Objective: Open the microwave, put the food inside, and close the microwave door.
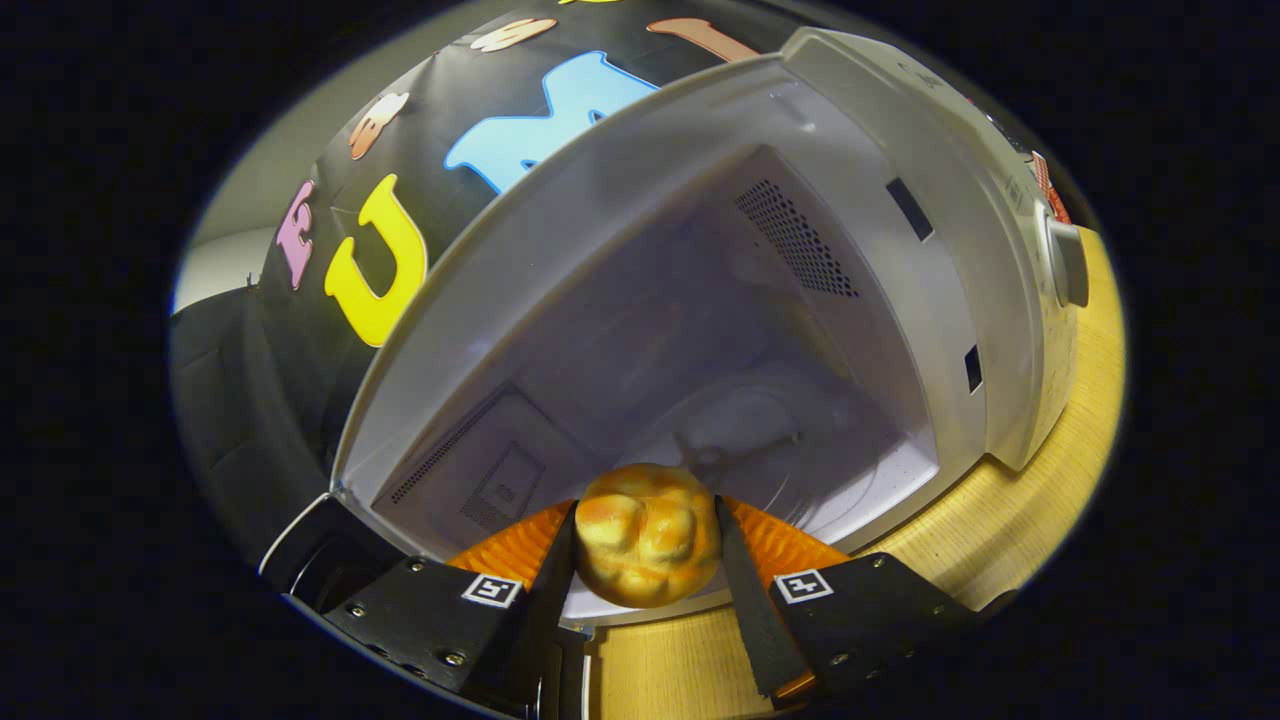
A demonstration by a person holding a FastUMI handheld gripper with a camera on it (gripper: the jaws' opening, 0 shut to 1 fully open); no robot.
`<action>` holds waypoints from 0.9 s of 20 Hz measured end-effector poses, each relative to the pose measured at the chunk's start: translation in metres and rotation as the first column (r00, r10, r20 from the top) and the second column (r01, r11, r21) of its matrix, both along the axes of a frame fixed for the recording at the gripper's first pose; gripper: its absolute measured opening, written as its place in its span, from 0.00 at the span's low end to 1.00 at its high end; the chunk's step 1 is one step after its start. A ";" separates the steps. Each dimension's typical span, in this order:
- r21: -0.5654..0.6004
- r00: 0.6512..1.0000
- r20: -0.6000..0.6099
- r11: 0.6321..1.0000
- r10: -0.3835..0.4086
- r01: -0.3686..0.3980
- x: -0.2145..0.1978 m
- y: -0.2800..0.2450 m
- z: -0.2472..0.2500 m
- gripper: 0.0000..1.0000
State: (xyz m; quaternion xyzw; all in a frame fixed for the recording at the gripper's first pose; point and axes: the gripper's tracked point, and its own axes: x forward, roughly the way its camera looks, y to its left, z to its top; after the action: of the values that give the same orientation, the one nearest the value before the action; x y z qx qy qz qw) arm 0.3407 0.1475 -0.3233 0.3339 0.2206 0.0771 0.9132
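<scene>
Far left: booth wall, then the swung-open door (330, 560) of the microwave (1010, 330), only its lower corner showing beside the left finger. Door already out of the way, so opening judged done and the loading step in hand.

Next, the cavity (700, 330) wide open and lit, tilted in the view because the gripper itself is held at a slant. Perforated vent on the left inner wall low down, a second vent patch on the back wall higher up. Pale round turntable (800, 450) on the cavity floor, bare, waiting for the food.

Centre: gripper (647, 545) closed partway around a bread roll (648, 535), one finger pressed on each flank. Grip taken across the roll's middle, likely to keep the soft crust from slipping while carried in level. Roll hanging at the cavity's front lip, just short of the turntable, not yet set down.

Right: two dark latch slots on the front frame, there to catch the door hooks. Beyond them the control panel with one round knob (1068, 262). Below, wooden table (1000, 540) bearing the microwave.

Count: one microwave, one door, one roll, one turntable, two vents, two latch slots, one knob, two fingers.

Still left by this judgement: placing the roll, letting go, shutting the door.
</scene>
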 end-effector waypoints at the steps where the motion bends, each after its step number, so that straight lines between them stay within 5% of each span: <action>1: -0.008 1.000 -0.006 1.000 -0.011 0.010 0.004 -0.002 -0.006 0.77; 5: -0.016 0.999 -0.015 0.999 -0.032 0.031 0.012 -0.004 -0.016 0.77; 10: -0.043 0.999 0.004 0.998 -0.039 0.039 0.012 -0.003 -0.010 0.88; 12: -0.053 0.999 0.019 0.998 -0.036 0.037 0.009 -0.004 -0.002 0.97; 18: -0.126 0.997 0.078 0.992 0.013 -0.003 -0.030 -0.008 0.057 0.97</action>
State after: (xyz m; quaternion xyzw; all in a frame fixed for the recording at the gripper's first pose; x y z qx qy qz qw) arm 0.3104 0.1394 -0.2662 0.2718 0.1900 0.0797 0.9401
